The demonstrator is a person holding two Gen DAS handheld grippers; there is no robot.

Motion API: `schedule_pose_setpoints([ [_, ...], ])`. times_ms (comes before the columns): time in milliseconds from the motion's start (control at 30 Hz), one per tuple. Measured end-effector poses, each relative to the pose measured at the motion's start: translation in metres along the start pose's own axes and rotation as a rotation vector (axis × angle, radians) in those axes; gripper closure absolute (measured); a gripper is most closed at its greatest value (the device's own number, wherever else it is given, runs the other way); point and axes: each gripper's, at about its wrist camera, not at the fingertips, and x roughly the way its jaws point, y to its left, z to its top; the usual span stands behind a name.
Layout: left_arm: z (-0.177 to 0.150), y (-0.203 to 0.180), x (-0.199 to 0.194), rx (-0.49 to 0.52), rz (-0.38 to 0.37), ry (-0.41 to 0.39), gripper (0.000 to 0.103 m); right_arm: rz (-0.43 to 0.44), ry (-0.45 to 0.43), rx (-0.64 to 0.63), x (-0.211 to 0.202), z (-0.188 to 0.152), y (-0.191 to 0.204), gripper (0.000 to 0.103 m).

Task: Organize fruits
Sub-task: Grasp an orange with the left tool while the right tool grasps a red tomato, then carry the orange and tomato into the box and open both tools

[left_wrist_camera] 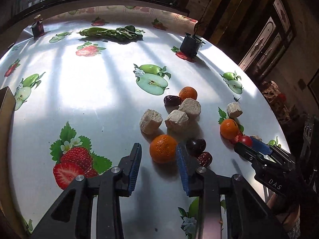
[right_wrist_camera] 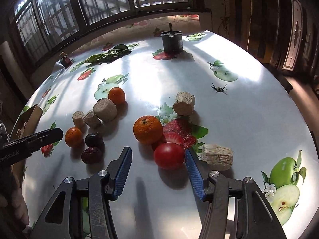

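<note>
Left gripper (left_wrist_camera: 158, 155) sits low-centre of its view, jaws parted, the right pad touching a tangerine (left_wrist_camera: 163, 148) without gripping it. Right gripper (right_wrist_camera: 158, 159) is open wider, a red tomato (right_wrist_camera: 169, 155) loose between its pads.

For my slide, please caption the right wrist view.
Open right gripper approaches a red tomato beside an orange.

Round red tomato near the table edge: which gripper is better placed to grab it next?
Right. The right gripper is open with the round red tomato at its fingertips; the left gripper faces a round orange mandarin.
</note>
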Motion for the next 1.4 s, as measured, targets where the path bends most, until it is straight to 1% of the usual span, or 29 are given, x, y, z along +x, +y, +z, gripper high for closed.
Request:
schedule_pose_setpoints([
  [67,0.0,-0.002,0.006,0.004,-0.024,0.001,0.067,-0.007,0.0,0.0,0.004,0.0,-0.001,0.051],
  [133,0.0,-0.003,0.008,0.013,-0.031,-0.002,0.067,0.0,0.011,0.01,0.009,0.0,-0.002,0.059],
  [233,-0.001,-0.009,0.014,0.028,-0.042,0.005,0.066,-0.011,0.0,0.005,0.008,0.001,-0.001,0.06],
  [367,-0.001,-0.015,0.017,0.05,-0.039,-0.017,0.066,-0.013,-0.004,0.005,0.008,0.0,0.0,0.06],
  [400,0.0,-0.015,0.017,0.048,-0.041,-0.017,0.067,-0.014,-0.005,0.005,0.008,0.001,0.0,0.06],
  [433,0.0,-0.014,0.017,0.048,-0.036,-0.019,0.076,-0.017,-0.006,0.005,0.008,0.001,0.001,0.06],
  [467,0.0,-0.014,0.017,0.052,-0.035,-0.019,0.076,-0.022,-0.008,0.004,0.008,0.001,0.001,0.062],
  [500,0.0,-0.013,0.017,0.049,-0.037,-0.022,0.076,-0.021,-0.009,0.006,0.007,0.0,0.001,0.067],
  [533,-0.001,-0.013,0.016,0.046,-0.035,-0.021,0.077,-0.019,-0.01,0.008,0.007,0.0,0.001,0.069],
  [600,-0.002,-0.015,0.013,0.047,-0.005,-0.022,0.077,-0.018,-0.018,0.011,0.006,-0.001,0.001,0.069],
  [667,-0.005,-0.016,0.004,0.047,0.006,-0.035,0.077,-0.027,-0.032,0.01,0.004,-0.001,0.001,0.069],
  [767,-0.011,-0.014,-0.021,0.037,-0.003,-0.066,0.077,-0.031,-0.055,0.004,-0.001,-0.002,0.003,0.069],
  [867,-0.02,-0.009,-0.055,0.035,0.004,-0.115,0.077,-0.022,-0.066,0.01,-0.008,-0.003,0.006,0.069],
  [1000,-0.029,0.015,-0.107,-0.003,0.013,-0.185,0.077,0.012,-0.099,-0.011,-0.036,-0.003,0.024,0.069],
  [1100,-0.031,0.044,-0.15,-0.051,0.034,-0.236,0.077,0.069,-0.148,-0.056,-0.068,0.004,0.054,0.069],
  [1200,-0.031,0.081,-0.193,-0.096,0.082,-0.284,0.077,0.151,-0.198,-0.131,-0.099,0.018,0.097,0.069],
  [1300,-0.026,0.12,-0.229,-0.136,0.169,-0.315,0.077,0.255,-0.222,-0.212,-0.122,0.038,0.15,0.069],
  [1400,-0.014,0.161,-0.255,-0.171,0.262,-0.335,0.077,0.365,-0.225,-0.253,-0.135,0.067,0.203,0.069],
])
